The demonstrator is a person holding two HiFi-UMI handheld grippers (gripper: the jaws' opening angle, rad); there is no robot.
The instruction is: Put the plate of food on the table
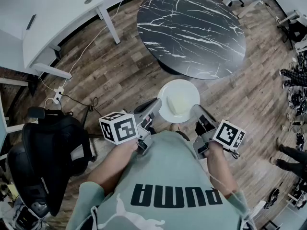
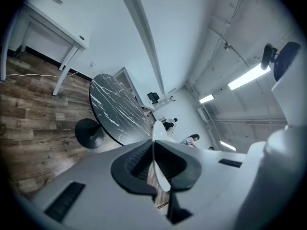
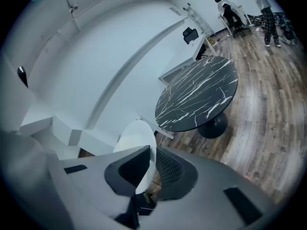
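We hold the white plate (image 1: 178,101) in the air in front of our chest, over the wooden floor (image 1: 110,75). It is short of the round, black, marbled surface (image 1: 192,30) and well apart from it. The left tool (image 1: 154,107) is clamped on the plate's left rim and the right tool (image 1: 195,110) on its right rim. Each gripper view shows the thin rim, seen edge-on, pinched between the ribbed jaws with no gap. A pale slab of food (image 1: 176,107) lies on the near half of the plate, loose as far as we can tell. We judge the plate to be stiff, glazed and so rather slippery in a narrow pinch. It would probably break if it dropped to the floor, though it looks light enough for two rim grips. The opposite points on the rim are the right places to hold it, since they leave the food untouched and let us keep the plate level. Any tilt could send the slab sliding toward the edge. The plate is not yet over the surface, so most of the carry remains.
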